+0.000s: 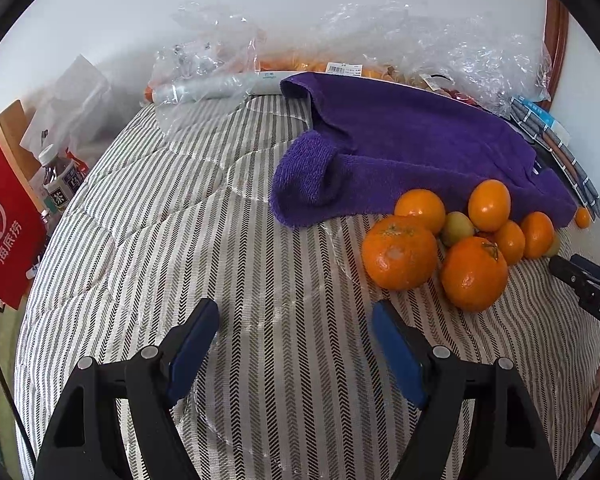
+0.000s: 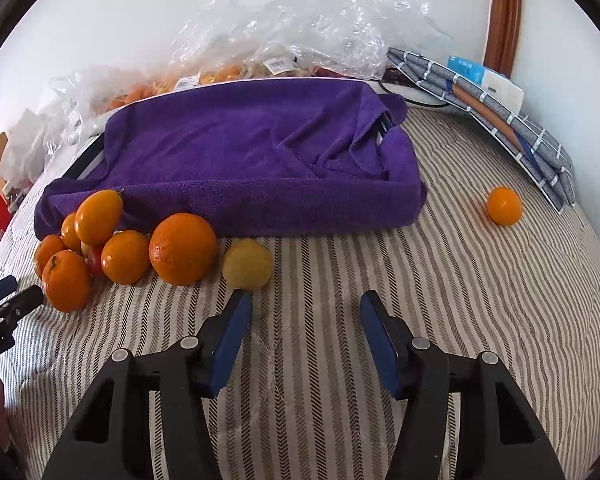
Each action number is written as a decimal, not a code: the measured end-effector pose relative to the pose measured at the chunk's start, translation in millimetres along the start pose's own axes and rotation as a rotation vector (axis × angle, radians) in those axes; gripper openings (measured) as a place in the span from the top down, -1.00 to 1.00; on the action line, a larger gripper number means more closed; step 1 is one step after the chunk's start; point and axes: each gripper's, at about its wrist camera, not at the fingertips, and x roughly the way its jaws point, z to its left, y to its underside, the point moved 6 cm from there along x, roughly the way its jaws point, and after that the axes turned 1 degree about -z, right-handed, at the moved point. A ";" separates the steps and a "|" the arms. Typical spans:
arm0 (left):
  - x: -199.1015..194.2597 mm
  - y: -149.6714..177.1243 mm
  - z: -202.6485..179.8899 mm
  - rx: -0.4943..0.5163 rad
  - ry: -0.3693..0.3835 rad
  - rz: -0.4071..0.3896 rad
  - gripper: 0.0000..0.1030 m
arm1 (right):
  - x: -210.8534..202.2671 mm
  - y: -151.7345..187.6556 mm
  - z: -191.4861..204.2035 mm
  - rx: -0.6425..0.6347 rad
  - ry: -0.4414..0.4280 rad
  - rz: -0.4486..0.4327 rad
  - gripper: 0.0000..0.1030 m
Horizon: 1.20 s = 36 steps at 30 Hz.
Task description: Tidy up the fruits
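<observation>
— Fruits: where do they lie?
— Oranges sit heaped on the striped cloth against the front edge of the purple towel, at about ten o'clock from the right gripper. A yellow fruit rests just beside the biggest orange, right at the tip of that gripper's left finger; whether they touch I cannot tell. One small orange lies alone, well apart, at two o'clock.
— And the tongs?
— The right gripper's jaws stand apart with only cloth between them, nothing grasped. The left gripper is also released, wide and empty, with the heap at its two o'clock.
— Anything behind?
— Clear plastic bags with more fruit at twelve o'clock behind the towel, a folded grey checked cloth at one o'clock, and a red carton at nine o'clock in the left view.
</observation>
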 end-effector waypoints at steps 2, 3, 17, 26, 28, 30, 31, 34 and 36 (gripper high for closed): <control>-0.2 -0.1 -2.3 0.007 0.011 -0.001 -0.50 | 1.9 -2.1 -0.3 0.004 -0.007 -0.003 -0.08; -0.5 0.1 -2.8 0.009 0.014 -0.001 -0.50 | 2.9 -3.8 -0.7 0.008 -0.013 -0.005 -0.08; -2.2 -1.5 2.2 -0.067 0.088 -0.027 -0.50 | 6.2 -11.2 -0.7 0.013 -0.043 -0.023 0.71; -2.8 -1.4 2.8 -0.079 0.102 -0.031 -0.50 | -2.6 -6.9 1.1 -0.015 -0.041 -0.045 0.82; -3.0 -1.2 3.1 -0.082 0.105 -0.032 -0.50 | -6.6 -4.2 1.6 -0.018 -0.043 -0.049 0.82; -3.3 -1.3 3.9 -0.087 0.112 -0.034 -0.50 | -10.0 -1.7 1.2 -0.019 -0.044 -0.050 0.82; -3.5 -1.3 4.5 -0.091 0.117 -0.035 -0.50 | -12.0 -0.3 0.9 -0.016 -0.045 -0.051 0.82; -4.0 -1.4 6.3 -0.102 0.130 -0.039 -0.50 | -16.7 2.9 1.3 -0.009 -0.051 -0.050 0.82; -4.4 -1.4 6.6 -0.106 0.136 -0.041 -0.50 | -20.3 5.4 2.1 -0.006 -0.059 -0.050 0.82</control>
